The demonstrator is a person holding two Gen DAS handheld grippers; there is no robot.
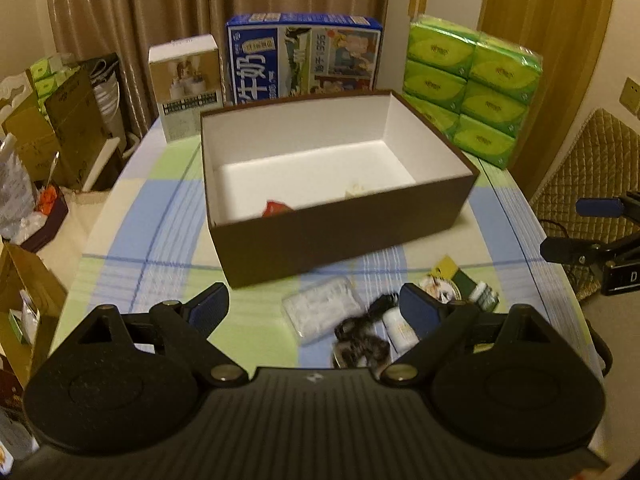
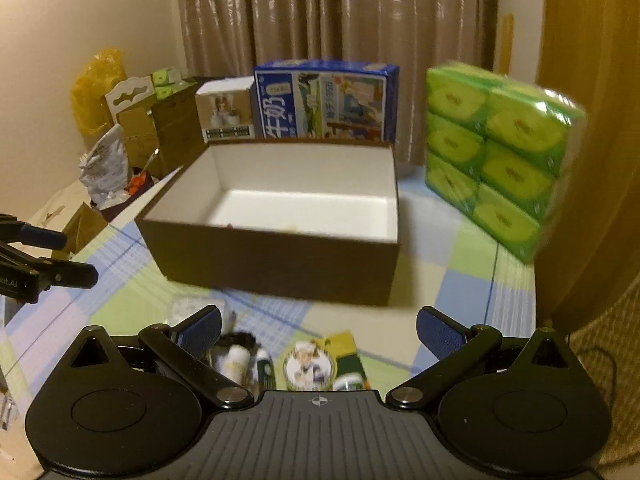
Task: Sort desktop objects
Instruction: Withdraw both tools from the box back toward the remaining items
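- Left wrist view: the left gripper (image 1: 314, 306) hangs over the checked surface (image 1: 168, 208) with its jaws spread wide and nothing between them. Below lie a clear packet (image 1: 320, 314), a dark tangled item (image 1: 362, 340), a small white bottle (image 1: 400, 328) and a picture card (image 1: 442, 280), all near the brown box (image 1: 340, 224). Inside the box a red item (image 1: 276, 207) and a pale item (image 1: 356, 190) show.
- Right wrist view: the right gripper (image 2: 318, 330) has its jaws spread, empty, above the white bottle (image 2: 236, 362) and picture card (image 2: 312, 364). The brown box (image 2: 276, 264) stands just beyond; a green tissue pack (image 2: 500, 160) stands to its right.
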